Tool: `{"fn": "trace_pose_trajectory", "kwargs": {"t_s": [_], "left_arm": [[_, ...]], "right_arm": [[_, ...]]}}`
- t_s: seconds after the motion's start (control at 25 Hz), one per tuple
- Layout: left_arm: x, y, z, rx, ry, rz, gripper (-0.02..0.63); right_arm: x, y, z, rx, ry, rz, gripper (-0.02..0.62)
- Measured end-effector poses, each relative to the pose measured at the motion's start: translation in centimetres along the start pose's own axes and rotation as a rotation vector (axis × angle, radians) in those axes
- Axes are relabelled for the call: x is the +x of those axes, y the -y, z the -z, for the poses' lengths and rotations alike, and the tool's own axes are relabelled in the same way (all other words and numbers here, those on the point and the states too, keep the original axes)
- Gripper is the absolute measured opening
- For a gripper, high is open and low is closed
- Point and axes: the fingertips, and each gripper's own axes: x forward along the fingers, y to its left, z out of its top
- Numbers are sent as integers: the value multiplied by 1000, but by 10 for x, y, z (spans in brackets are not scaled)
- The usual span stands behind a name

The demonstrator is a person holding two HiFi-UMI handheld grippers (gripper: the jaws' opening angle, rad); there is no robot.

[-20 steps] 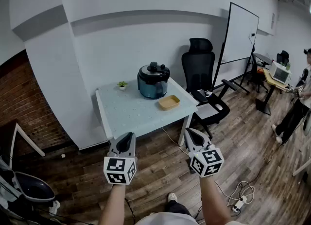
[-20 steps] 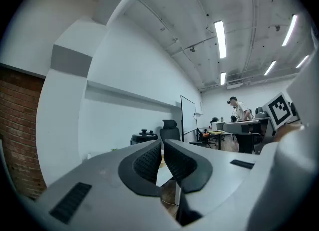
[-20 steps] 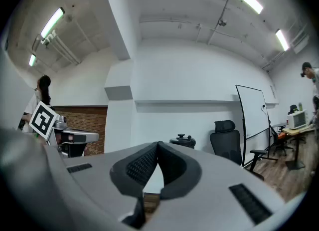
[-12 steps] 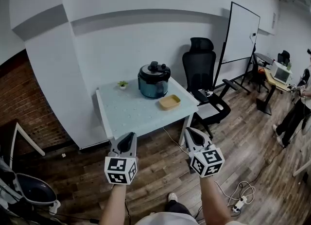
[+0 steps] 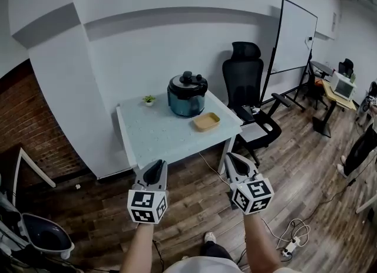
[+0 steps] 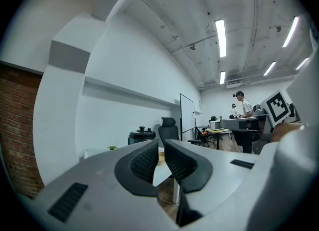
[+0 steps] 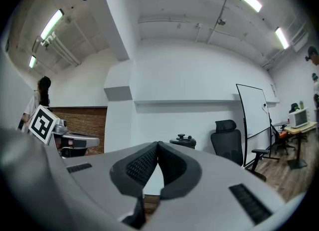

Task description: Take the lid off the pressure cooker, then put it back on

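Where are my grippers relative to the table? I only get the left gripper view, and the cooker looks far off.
Observer: The head view shows both the left gripper and the right gripper short of the table, over the wooden floor.
Operator: Is the right one open?
Observer: No; the right gripper view shows its jaws together, with nothing between them.
Operator: Anything beside the cooker?
Observer: A tan tray lies in front of the pressure cooker, towards the table's right edge, apart from it.
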Motion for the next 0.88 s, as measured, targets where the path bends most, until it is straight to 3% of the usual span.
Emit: {"fn": "trace_pose_trajectory", "kwargs": {"t_s": [0.12, 0.2, 0.28, 0.52, 0.88], "left_arm": [[4, 2, 1, -13, 4, 16, 47], [9, 5, 2, -22, 9, 38, 221], [13, 8, 3, -14, 16, 50, 292], [27, 8, -2, -3, 48, 34, 348], [82, 7, 2, 14, 20, 32, 350]], "right_arm": [[2, 3, 1, 4, -3, 0, 0], [4, 4, 3, 5, -5, -1, 0], [6, 6, 6, 7, -7, -4, 0], [14, 18, 9, 15, -4, -5, 0], [50, 55, 11, 31, 5, -18, 0]]}}
